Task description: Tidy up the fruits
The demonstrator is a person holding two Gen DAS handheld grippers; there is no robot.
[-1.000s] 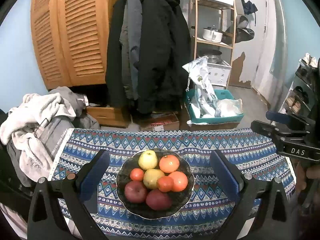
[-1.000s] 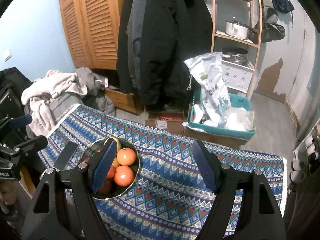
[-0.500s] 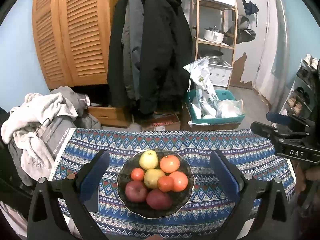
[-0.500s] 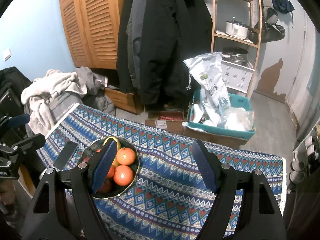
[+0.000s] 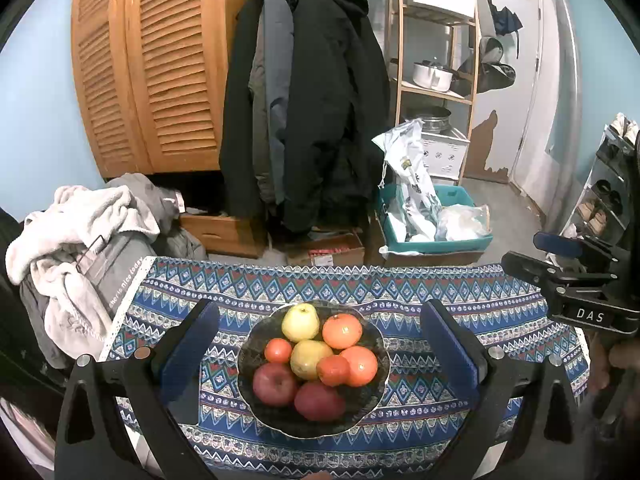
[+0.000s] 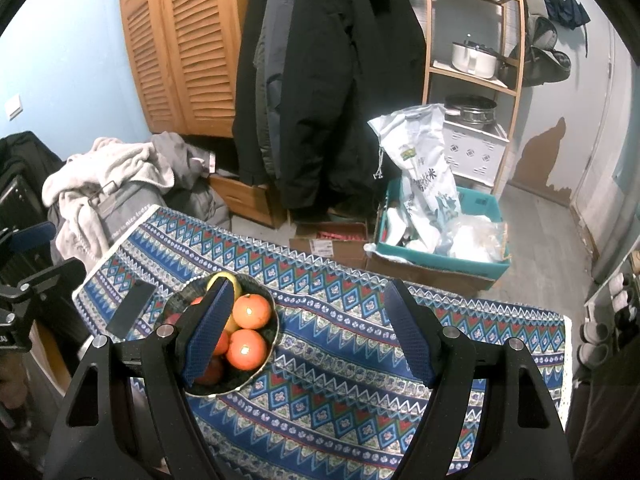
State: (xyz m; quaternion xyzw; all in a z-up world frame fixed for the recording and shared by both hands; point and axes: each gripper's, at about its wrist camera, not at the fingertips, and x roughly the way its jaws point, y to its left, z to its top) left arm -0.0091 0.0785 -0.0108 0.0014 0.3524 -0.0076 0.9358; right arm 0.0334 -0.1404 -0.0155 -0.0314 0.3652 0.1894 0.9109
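A dark bowl [image 5: 276, 420] sits on the patterned blue tablecloth [image 5: 400, 296] and holds several fruits: two yellow-green apples [image 5: 301, 322], oranges [image 5: 342, 330], small tomatoes [image 5: 278, 350] and two red apples [image 5: 275, 384]. My left gripper [image 5: 318, 344] is open and empty, held above the near side of the bowl, its blue pads wide to either side. My right gripper [image 6: 308, 328] is open and empty, right of the bowl [image 6: 256, 376]; its left finger hides part of the fruit. Oranges [image 6: 251, 311] show there.
A dark phone [image 6: 131, 311] lies on the cloth [image 6: 360, 360] left of the bowl. A pile of clothes [image 5: 76, 248] sits past the table's left end. Coats, a wooden wardrobe, a shelf and a teal box [image 5: 432, 236] of bags stand behind.
Both grippers have shifted only slightly; the left view has crept a little to the right. The fruits and bowl have not moved.
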